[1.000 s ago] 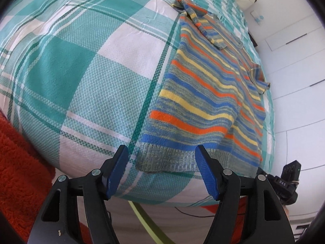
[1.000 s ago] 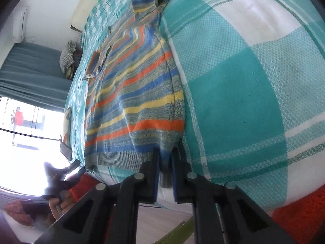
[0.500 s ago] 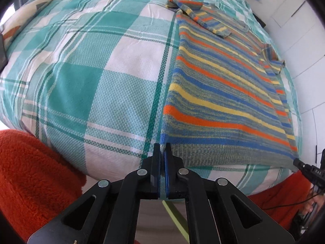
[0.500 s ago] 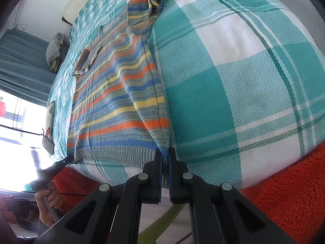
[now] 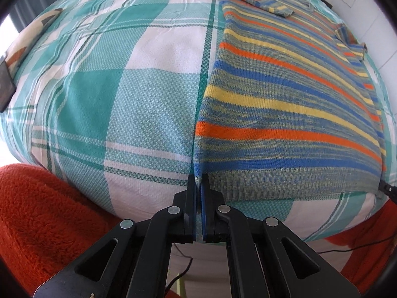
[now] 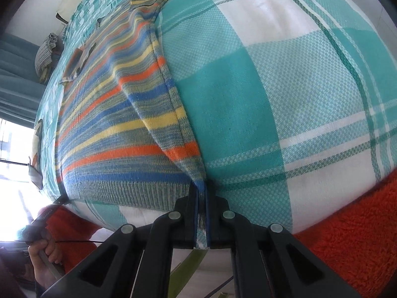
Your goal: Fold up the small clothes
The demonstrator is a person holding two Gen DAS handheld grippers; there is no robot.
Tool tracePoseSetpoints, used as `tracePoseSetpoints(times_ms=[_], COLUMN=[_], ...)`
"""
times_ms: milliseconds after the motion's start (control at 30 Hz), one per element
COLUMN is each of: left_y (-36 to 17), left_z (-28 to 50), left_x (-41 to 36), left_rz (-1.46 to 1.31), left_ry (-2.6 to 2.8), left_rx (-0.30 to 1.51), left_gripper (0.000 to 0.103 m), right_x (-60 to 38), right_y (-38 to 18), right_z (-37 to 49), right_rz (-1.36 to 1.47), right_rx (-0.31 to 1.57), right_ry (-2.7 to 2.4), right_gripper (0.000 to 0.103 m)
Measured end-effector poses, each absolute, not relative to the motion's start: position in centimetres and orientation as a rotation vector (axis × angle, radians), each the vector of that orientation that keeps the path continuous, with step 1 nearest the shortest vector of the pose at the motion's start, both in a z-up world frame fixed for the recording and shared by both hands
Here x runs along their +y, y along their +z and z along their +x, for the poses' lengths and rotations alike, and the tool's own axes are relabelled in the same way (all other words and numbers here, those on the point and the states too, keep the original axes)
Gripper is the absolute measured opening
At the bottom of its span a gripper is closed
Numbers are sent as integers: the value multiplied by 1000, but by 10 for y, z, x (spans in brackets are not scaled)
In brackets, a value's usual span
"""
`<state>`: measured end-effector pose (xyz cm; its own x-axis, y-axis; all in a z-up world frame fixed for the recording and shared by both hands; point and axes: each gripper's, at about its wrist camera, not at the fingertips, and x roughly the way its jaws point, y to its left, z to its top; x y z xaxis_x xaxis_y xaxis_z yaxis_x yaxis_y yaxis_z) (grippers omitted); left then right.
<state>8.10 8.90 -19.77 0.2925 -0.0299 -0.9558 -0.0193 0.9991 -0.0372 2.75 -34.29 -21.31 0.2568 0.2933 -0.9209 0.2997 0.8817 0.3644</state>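
Left hand-held gripper (image 5: 198,181), bottom centre of the left wrist view: jaws pinched tight on the near left hem corner of the striped knit sweater in orange, blue, yellow and grey (image 5: 285,104). Right hand-held gripper (image 6: 201,191), bottom centre of the right wrist view: clamped on the other hem corner, with ribbed hem fabric visible between the pads and the side seam pulled up into a ridge. Both corners gripped, so the step in hand looks like the start of the first fold.

The sweater lies flat on the teal and white checked bed cover (image 5: 119,94), hem at the near bed edge, body running toward the top of frame, sleeves folded in at the far end. Red fleecy fabric (image 5: 37,218) sits in the lower corners, off the bed.

Next move probably: lift both corners together, keep the hem taut and level, carry it toward the collar end, and lay it down without dragging the cover.
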Motion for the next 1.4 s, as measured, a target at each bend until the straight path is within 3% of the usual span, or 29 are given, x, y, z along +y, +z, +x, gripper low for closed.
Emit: tracePoseSetpoints(times_ms=[367, 400, 467, 500, 567, 667, 800, 867, 933, 1067, 1167, 1300, 1333, 1400], left_y=[-201, -201, -199, -195, -182, -152, -122, -120, -125, -141, -149, -158, -160, -163], left_z=[76, 75, 71, 66, 59, 47, 47, 58, 69, 72, 66, 72, 73, 75], left_x=[78, 78, 79, 81, 91, 106, 122, 131, 136, 132, 131, 134, 134, 134], left_rz=[1, 9, 34, 40, 7, -62, -128, -174, -201, -185, -148, -163, -163, -168], left_ry=[4, 11, 38, 63, 83, 100, 173, 188, 207, 234, 253, 265, 267, 267], left_rx=[1263, 1264, 1286, 1302, 1293, 1207, 1056, 998, 980, 998, 1026, 1063, 1072, 1086], left_gripper=[4, 11, 42, 64, 68, 69, 76, 77, 77, 77, 77, 77, 77, 77], right_x=[-339, -339, -343, -345, -350, -368, -391, -386, -373, -326, -288, -269, -273, -294], right_y=[-211, -210, -208, -206, -196, -155, -72, -43, -34, -72, -120, -177, -185, -185], right_z=[26, 26, 25, 23, 19, 14, 44, 74, 111, 193, 250, 308, 319, 332], right_rz=[488, 493, 525, 535, 511, 331, -52, -232, -336, -406, -454, -464, -417, -241], right_rx=[1331, 1332, 1340, 1358, 1393, 1357, 1144, 1009, 913, 905, 954, 1019, 1038, 1051], right_ry=[-19, -18, -5, -2, -6, -53, -165, -138, -4, 295, 340, 307, 294, 289], right_gripper=[4, 5, 15, 20, 37, 37, 39, 47, 49, 48, 41, 41, 38, 14])
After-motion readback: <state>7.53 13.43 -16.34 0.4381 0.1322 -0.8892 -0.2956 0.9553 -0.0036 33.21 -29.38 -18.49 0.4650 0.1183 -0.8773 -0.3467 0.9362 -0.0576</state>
